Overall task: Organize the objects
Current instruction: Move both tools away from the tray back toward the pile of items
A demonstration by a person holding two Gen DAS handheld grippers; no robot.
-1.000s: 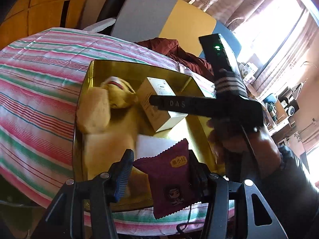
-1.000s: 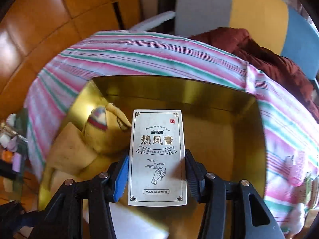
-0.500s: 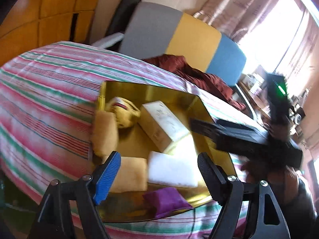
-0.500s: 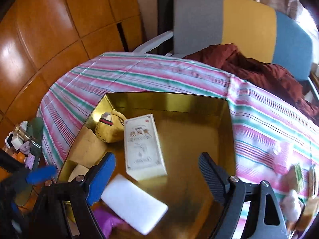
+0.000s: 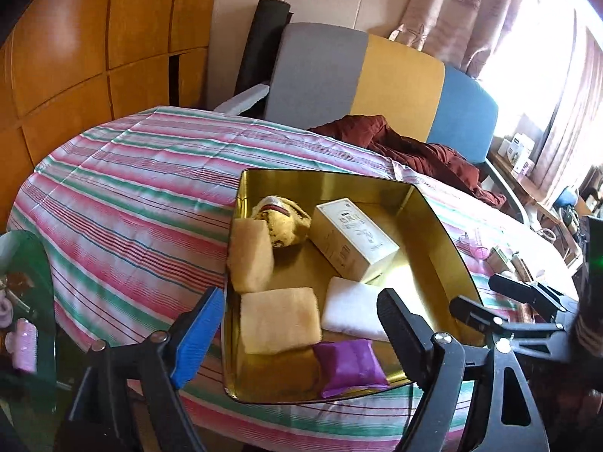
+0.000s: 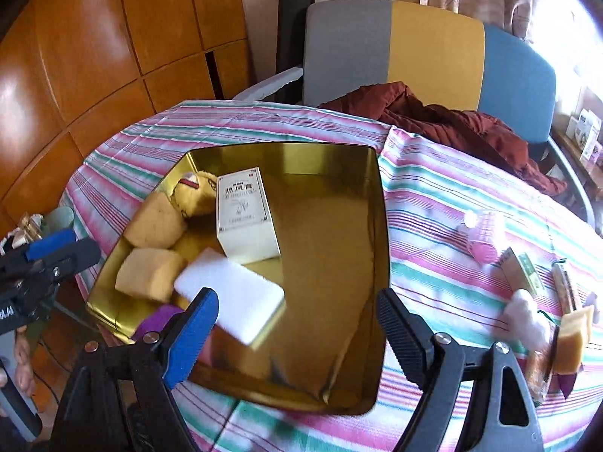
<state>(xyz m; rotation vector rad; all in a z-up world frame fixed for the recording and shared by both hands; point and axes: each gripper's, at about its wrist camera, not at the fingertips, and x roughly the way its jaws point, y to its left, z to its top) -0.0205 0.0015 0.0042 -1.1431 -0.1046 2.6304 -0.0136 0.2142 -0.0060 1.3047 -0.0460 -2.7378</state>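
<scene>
Both the left gripper, jaws opening on nothing, and the wide, empty right gripper hang over the gold tray, whose purple packet just below the left one could snag.

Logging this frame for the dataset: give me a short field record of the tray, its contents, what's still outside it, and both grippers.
container: gold tray on striped tablecloth
in tray: white box, white sponge, two tan sponges, yellow plush toy, purple packet
outside tray: small items on the cloth to the right, including a pink one
left gripper: jaws opening, nothing between the pads
right gripper: open, empty
background: grey, yellow and blue chair with dark red cloth
</scene>
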